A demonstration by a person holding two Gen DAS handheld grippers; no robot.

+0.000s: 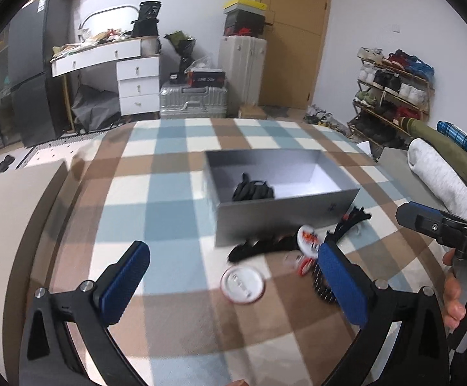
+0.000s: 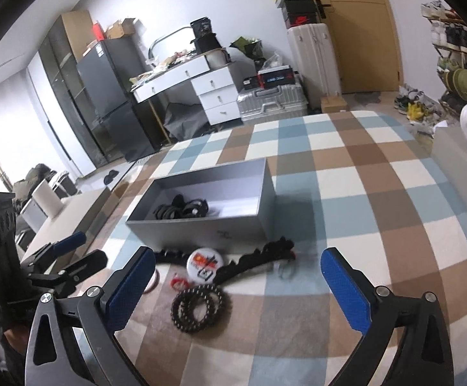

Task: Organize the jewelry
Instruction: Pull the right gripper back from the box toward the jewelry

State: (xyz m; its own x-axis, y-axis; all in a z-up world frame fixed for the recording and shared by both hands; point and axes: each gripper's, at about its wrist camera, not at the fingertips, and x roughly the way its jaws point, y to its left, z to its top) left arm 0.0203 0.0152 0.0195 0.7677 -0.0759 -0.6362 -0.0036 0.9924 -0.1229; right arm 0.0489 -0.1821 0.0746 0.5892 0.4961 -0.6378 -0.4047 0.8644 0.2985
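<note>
Left tongs: spread wide, empty.
Right tongs: spread wide, empty.
Dark beaded bracelet coil: between right tongs' tips, on checked cloth.
Open grey cardboard box: just beyond, holding black jewelry.

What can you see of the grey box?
The box is a grey, open-topped rectangular tray, cardboard by the look of it, with a pale inner floor and a small mark on its near wall. It sits flat on the checked cloth. A heap of black jewelry lies inside at one end; the rest is bare. Neither gripper touches it.
</note>
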